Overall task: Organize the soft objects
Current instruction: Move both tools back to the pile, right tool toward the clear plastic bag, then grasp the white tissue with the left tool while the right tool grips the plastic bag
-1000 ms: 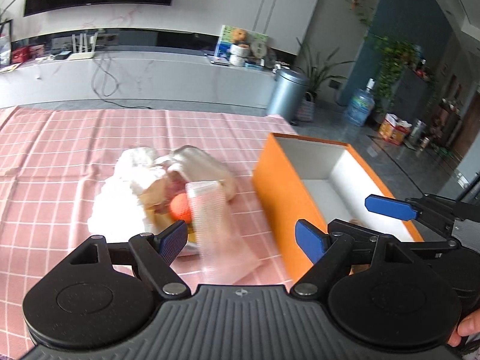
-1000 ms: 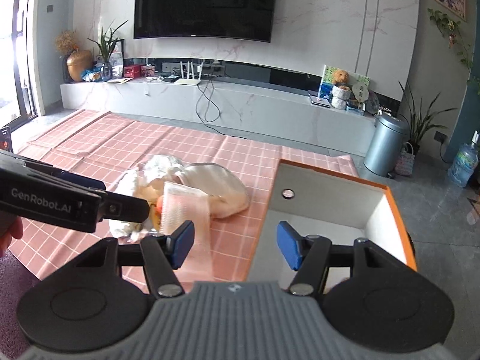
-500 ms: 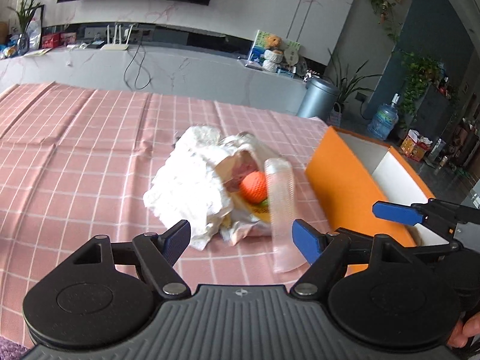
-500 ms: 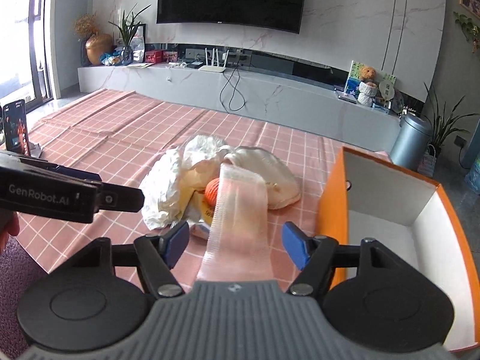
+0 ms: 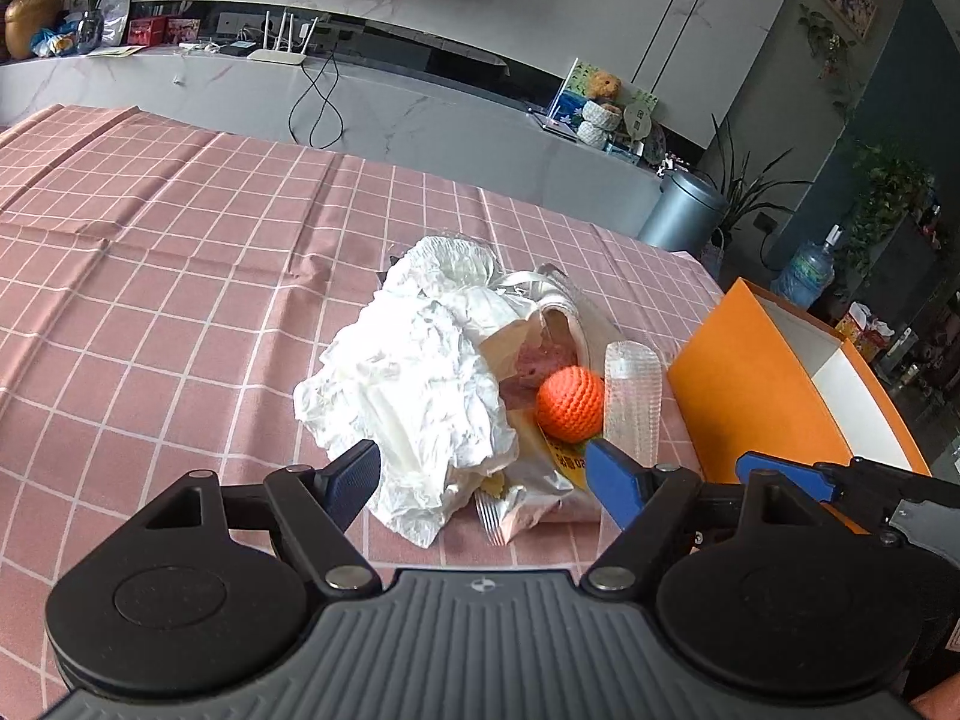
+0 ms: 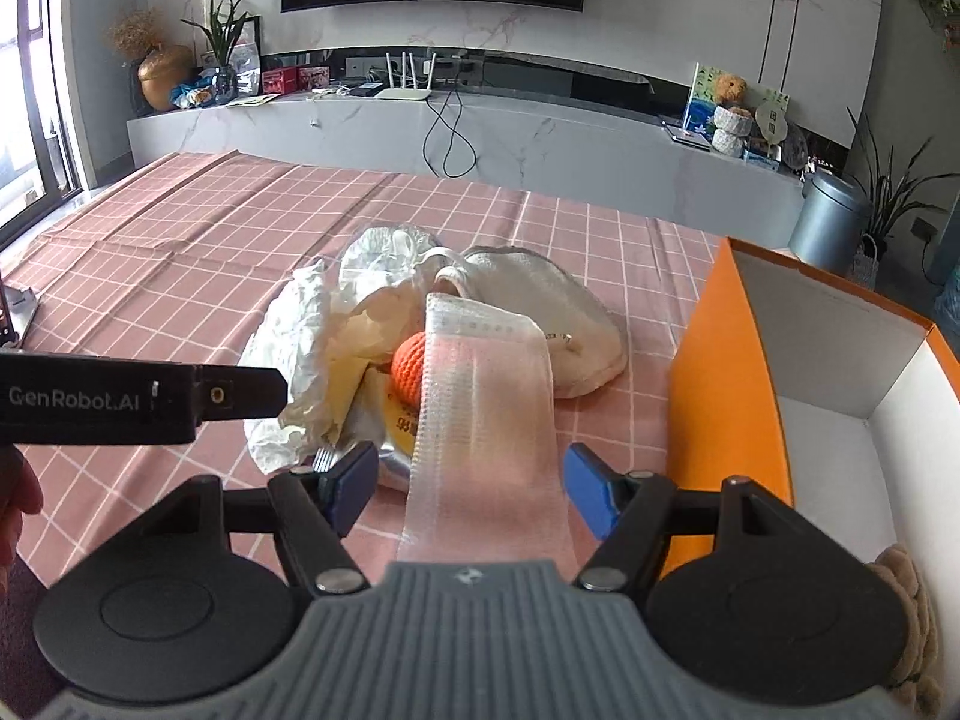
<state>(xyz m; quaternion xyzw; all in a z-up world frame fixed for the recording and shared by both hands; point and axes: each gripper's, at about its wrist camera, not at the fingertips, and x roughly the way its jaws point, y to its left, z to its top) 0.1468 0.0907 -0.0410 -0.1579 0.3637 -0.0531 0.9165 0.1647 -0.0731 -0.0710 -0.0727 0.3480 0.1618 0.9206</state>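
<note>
A pile of soft objects lies on the pink checked tablecloth (image 5: pixel 150 276): crumpled white plastic (image 5: pixel 414 396), an orange knitted ball (image 5: pixel 569 403), a clear mesh sleeve (image 5: pixel 633 402), a cream pouch (image 6: pixel 540 312) and a snack packet (image 5: pixel 540 498). The pile also shows in the right wrist view, with the ball (image 6: pixel 409 375) behind the sleeve (image 6: pixel 486 420). My left gripper (image 5: pixel 483 480) is open, just before the pile. My right gripper (image 6: pixel 468 483) is open, with the sleeve lying between its jaws. An orange box (image 5: pixel 756 390) stands right of the pile.
The orange box (image 6: pixel 720 396) has a white inside, with a tan fuzzy thing (image 6: pixel 906 600) at its near corner. The left gripper's side (image 6: pixel 138 399) crosses the right wrist view. A grey bin (image 5: pixel 678 213) and a long marble counter (image 6: pixel 480 132) stand beyond the table.
Both grippers have swung left from the box towards the pile. The pile now sits centred before each gripper, and the sleeve lies between the right jaws.
</note>
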